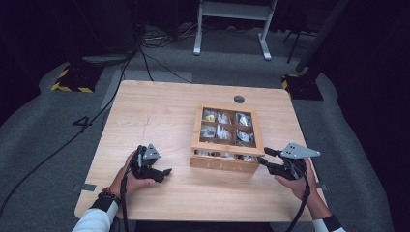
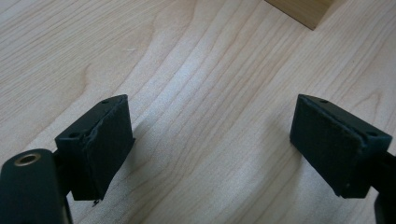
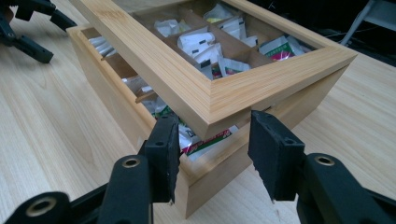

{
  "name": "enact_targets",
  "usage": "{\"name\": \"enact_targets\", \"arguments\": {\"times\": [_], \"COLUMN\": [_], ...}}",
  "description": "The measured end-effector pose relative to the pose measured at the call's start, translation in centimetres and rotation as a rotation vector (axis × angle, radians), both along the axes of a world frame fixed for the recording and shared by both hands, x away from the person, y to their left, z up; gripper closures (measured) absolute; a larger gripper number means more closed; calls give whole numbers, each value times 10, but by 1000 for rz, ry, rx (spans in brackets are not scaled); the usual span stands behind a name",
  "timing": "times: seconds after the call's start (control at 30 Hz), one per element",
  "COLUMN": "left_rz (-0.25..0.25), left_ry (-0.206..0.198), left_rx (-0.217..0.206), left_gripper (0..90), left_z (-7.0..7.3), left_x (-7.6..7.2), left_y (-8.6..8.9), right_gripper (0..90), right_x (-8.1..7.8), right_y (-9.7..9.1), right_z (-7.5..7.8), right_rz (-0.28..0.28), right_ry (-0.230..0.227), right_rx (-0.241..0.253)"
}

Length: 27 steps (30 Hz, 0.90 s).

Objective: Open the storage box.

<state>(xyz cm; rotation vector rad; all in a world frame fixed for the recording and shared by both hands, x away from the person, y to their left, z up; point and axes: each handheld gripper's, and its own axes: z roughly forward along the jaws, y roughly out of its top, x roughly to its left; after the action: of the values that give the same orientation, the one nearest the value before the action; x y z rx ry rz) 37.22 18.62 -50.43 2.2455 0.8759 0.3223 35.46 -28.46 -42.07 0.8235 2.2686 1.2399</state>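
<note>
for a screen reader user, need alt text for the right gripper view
The right gripper straddles the near corner of a wooden box's raised windowed lid, jaws apart. Packets fill the compartments.

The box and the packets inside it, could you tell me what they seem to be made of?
The box looks like pale wood, perhaps bamboo: fine straight grain, a joint at the lid's corner, a matte finish. Its lid seems to hold a clear pane, glass or plastic. The packets look like glossy printed paper or foil; which, I cannot tell.
</note>
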Motion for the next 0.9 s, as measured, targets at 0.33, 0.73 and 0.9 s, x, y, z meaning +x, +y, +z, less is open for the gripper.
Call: {"name": "enact_targets", "arguments": {"times": [0.33,0.73,0.9], "left_rz": [2,7,2], "left_ry": [0,4,10], "left_rx": [0,2,9], "left_gripper": [133,133,154], "left_z": [0,0,3], "left_x": [0,0,1], "left_y": [0,-1,-3], "right_gripper": [534,525,523], "right_x": [1,3,3], "right_y": [0,1,1], "right_z": [6,12,14], "right_rz": [-6,-17,-19], "right_ry": [-30,-60,-60], "right_rx": [1,16,17]}}
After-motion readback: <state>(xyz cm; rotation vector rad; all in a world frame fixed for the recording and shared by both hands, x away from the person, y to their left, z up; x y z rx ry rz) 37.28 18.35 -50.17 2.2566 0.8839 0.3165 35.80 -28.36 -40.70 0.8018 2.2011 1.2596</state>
